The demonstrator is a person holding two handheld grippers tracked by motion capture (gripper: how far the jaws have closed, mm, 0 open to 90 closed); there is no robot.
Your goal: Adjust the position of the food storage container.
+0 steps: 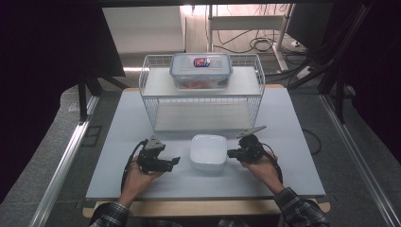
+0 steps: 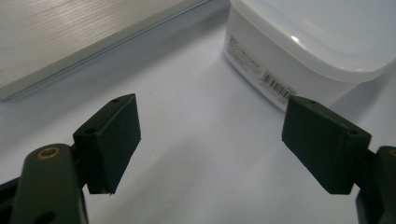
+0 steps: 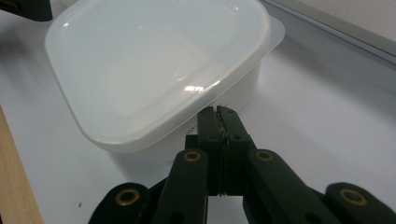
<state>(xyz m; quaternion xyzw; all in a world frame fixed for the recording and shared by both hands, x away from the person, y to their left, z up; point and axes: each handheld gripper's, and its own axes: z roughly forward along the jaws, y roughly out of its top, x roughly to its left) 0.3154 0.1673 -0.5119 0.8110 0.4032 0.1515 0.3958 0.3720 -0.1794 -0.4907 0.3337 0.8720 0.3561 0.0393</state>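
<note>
The white lidded container (image 1: 208, 152) sits on the table (image 1: 293, 142) near your edge, directly in front of the wire rack (image 1: 202, 106) and between your two grippers. A clear clip-lock box (image 1: 201, 71) rests on the rack's upper shelf, well apart from the work in hand.

Your left gripper (image 1: 174, 161) lies to the left of the container and points toward it. Its jaws stand apart with nothing between them. In the left gripper view, the container (image 2: 299, 51) lies ahead and toward the right-hand jaw, so its side wall is near that jaw but not yet inside the gap.

Your right gripper (image 1: 230, 153) lies to the right of the container and points left toward it. Its jaws are pressed together with nothing clamped. In the right gripper view, the joined tips (image 3: 217, 114) sit just under the overhanging lid rim of the container (image 3: 154, 65); whether they touch the wall cannot be determined.

The container is nearly square, so its long axis gives little guidance. The governing relation is lateral: the container is flanked, with the right gripper appearing nearer to it. The likely next step is to brace or lift at the lid rim from the right while the open left gripper moves in on the near wall. Keep the right tips below the rim to avoid pushing the container sideways.
</note>
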